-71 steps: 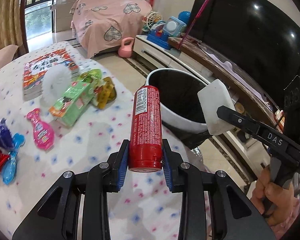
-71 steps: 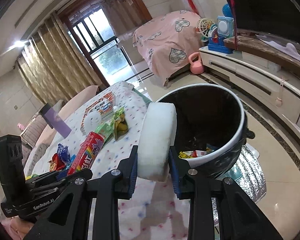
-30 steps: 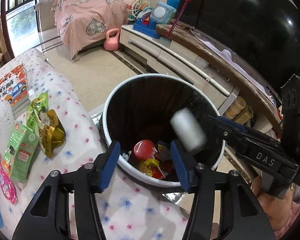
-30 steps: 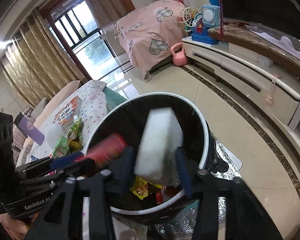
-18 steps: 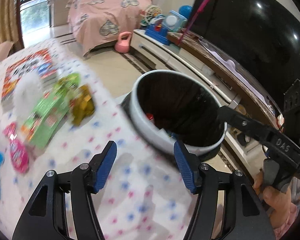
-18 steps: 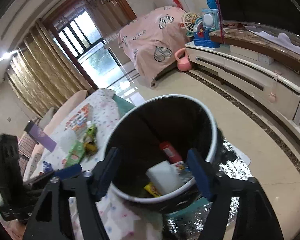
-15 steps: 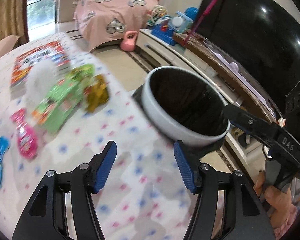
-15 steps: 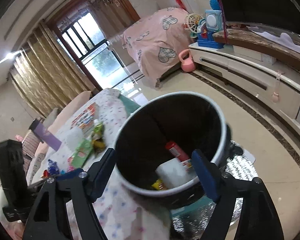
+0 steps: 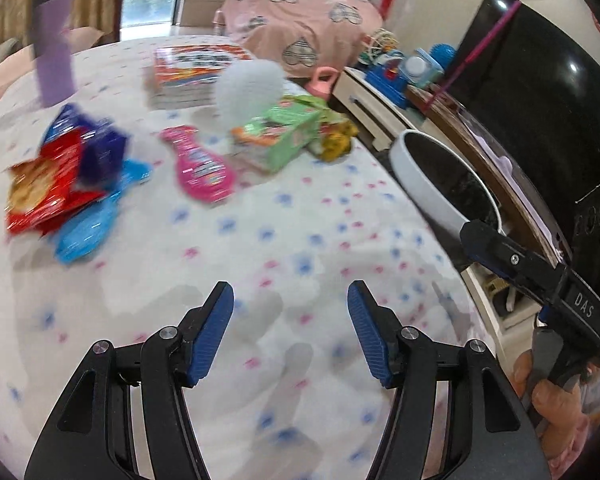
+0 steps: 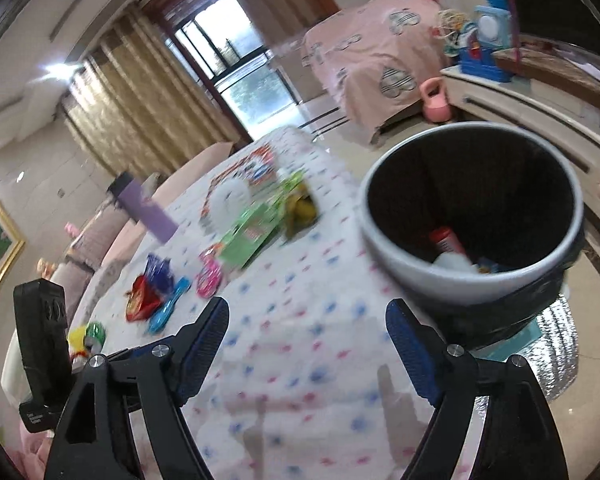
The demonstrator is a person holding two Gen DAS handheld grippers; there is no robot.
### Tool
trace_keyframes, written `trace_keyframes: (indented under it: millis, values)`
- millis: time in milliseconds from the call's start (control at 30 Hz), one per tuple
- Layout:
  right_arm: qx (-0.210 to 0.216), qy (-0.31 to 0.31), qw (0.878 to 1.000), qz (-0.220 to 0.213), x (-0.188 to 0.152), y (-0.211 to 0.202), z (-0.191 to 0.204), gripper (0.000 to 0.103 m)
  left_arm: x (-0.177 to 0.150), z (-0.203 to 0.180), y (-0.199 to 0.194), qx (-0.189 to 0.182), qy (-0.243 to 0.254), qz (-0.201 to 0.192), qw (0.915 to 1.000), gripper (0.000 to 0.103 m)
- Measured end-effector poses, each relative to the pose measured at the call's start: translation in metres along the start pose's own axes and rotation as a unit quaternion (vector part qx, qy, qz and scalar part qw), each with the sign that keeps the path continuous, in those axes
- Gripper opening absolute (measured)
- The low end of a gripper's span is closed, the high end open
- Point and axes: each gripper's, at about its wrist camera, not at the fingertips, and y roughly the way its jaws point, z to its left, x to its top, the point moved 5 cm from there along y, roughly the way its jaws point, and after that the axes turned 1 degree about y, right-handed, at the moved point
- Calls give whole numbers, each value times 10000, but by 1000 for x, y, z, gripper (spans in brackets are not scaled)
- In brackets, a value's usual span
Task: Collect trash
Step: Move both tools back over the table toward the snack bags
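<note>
Beside the tabletop's (image 9: 300, 240) near edge stands the bin (image 10: 472, 280), w/ a red can (image 10: 448, 242) and white block already inside. Left gripper (image 9: 290, 322) spread, nothing between its pads; right gripper (image 10: 308, 340) spread wide, also empty. Trash left mid-tabletop: green carton (image 9: 278, 138), pink packet (image 9: 202, 166), red snack bag (image 9: 40, 186), blue wrapper (image 9: 88, 224). Carton looks light, semi-stiff — prob. best pinched across its narrow sides. Foil bags crinkly, slippery; grab a bunched edge.
</note>
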Motion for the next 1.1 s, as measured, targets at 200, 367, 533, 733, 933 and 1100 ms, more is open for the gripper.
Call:
trace_keyframes:
  millis: [200,367,533,733,933,1100]
  values:
    - [179,-383,9987,279,-19,19,39,82,-11,33,-18,115,-329,-100,9993,60]
    - [259,-661,9966,429,-30,33,67,82,-17,61,-31,219,-552,-181,9981,60]
    - [363,-987,9932,509,-35,49,94,82,-23,87,-42,315,-794,-245,9960,60]
    - [460,-1322,9881,633,-37,74,121,81,-18,115,-52,443,-1057,-363,9927,60]
    - [460,-1568,9841,698,-32,100,141,77,-8,143,-54,608,-1275,-427,9890,60]
    - [360,-1657,9829,717,-24,120,146,77,5,158,-56,536,-1396,-488,9875,60]
